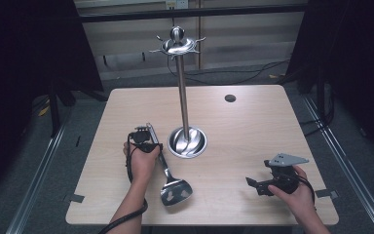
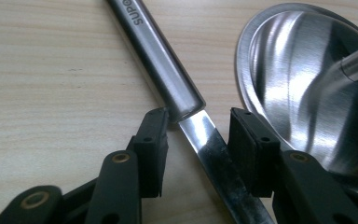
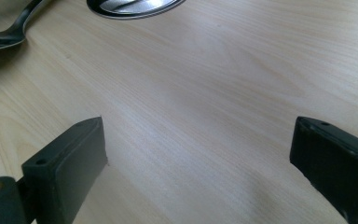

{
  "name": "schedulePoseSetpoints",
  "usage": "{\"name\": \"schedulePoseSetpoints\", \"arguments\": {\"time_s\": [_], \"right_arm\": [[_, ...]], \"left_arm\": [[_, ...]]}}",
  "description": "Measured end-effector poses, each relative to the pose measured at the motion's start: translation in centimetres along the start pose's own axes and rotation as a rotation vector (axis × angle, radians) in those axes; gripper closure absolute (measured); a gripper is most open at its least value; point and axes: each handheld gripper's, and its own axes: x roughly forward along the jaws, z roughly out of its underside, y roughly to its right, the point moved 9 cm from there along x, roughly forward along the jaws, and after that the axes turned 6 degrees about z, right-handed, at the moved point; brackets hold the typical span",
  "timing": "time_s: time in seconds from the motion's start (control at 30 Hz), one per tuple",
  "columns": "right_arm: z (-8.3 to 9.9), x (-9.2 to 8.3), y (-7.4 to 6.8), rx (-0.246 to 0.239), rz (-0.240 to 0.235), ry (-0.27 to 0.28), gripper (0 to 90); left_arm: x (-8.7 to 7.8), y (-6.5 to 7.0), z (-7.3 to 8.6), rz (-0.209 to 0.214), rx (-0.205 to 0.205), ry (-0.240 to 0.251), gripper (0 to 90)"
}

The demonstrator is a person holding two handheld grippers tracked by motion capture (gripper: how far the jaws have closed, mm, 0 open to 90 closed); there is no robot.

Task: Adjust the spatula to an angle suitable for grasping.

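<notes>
A steel spatula (image 1: 175, 190) lies on the wooden table (image 1: 243, 131), blade toward the front edge. My left gripper (image 1: 153, 147) is lowered over its handle. In the left gripper view the spatula (image 2: 168, 74) runs between the jaws of the left gripper (image 2: 198, 135) where the tube handle meets the flat shaft. One pad (image 2: 151, 140) is at the handle's end; the other (image 2: 251, 149) stands clear of the shaft. My right gripper (image 1: 255, 185) rests near the front right, and the right gripper (image 3: 200, 140) is open wide over bare wood.
A steel utensil stand (image 1: 182, 97) with a hooked crown rises from a round base (image 1: 187, 142) just right of the left gripper; the base (image 2: 307, 93) is close to the jaws. A dark round hole (image 1: 230, 98) is at the table's back right.
</notes>
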Motion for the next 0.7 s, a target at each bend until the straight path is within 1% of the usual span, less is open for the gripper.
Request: {"name": "schedulePoseSetpoints", "arguments": {"time_s": [0.07,0.1,0.23,0.3,0.33,0.4,0.43,0.47,0.57,0.6,0.63,0.67,0.7], "right_arm": [[0.0,0.0,0.0,0.001,0.000,0.000,3.5],[0.0,0.0,0.0,0.001,0.001,0.001,3.5],[-0.2,0.0,-0.1,0.000,-0.001,0.008,3.5],[-0.2,0.0,-0.1,-0.004,-0.002,0.008,3.5],[-0.1,0.0,-0.1,-0.002,-0.002,0.005,3.5],[-0.1,-0.1,0.0,0.001,0.001,0.005,3.5],[-0.1,-0.1,0.0,0.005,0.002,0.007,3.5],[-0.2,-0.1,0.1,0.001,0.002,0.010,3.5],[-0.2,-0.2,0.2,0.003,0.002,0.011,3.5],[-0.2,-0.2,0.2,0.001,0.002,0.011,3.5],[-0.2,-0.2,0.1,0.002,0.002,0.011,3.5],[-0.2,-0.2,0.1,0.001,-0.001,0.011,3.5],[-0.2,-0.2,0.1,0.001,0.001,0.008,3.5]], "left_arm": [[0.0,-0.2,-0.1,-0.007,-0.008,-0.008,58.9],[0.1,-0.3,-0.3,-0.014,-0.018,-0.013,59.3],[0.3,-0.4,-0.7,-0.047,-0.041,-0.036,61.1],[0.4,-0.4,-0.9,-0.047,-0.068,-0.026,62.2],[0.5,-0.3,-0.9,-0.054,-0.070,-0.022,62.8],[0.5,-0.2,-0.9,-0.055,-0.076,-0.015,63.5],[0.5,-0.2,-0.9,-0.051,-0.069,-0.018,63.7],[0.6,-0.3,-1.0,-0.058,-0.071,-0.015,63.9],[0.5,-0.5,-1.0,-0.054,-0.070,-0.031,64.3],[0.4,-0.6,-1.1,-0.059,-0.060,-0.032,64.7],[0.5,-0.7,-1.3,-0.060,-0.038,-0.029,65.2],[0.5,-0.8,-1.4,-0.062,-0.030,-0.023,65.4],[0.4,-1.0,-1.4,-0.057,-0.027,-0.032,65.8]]}}
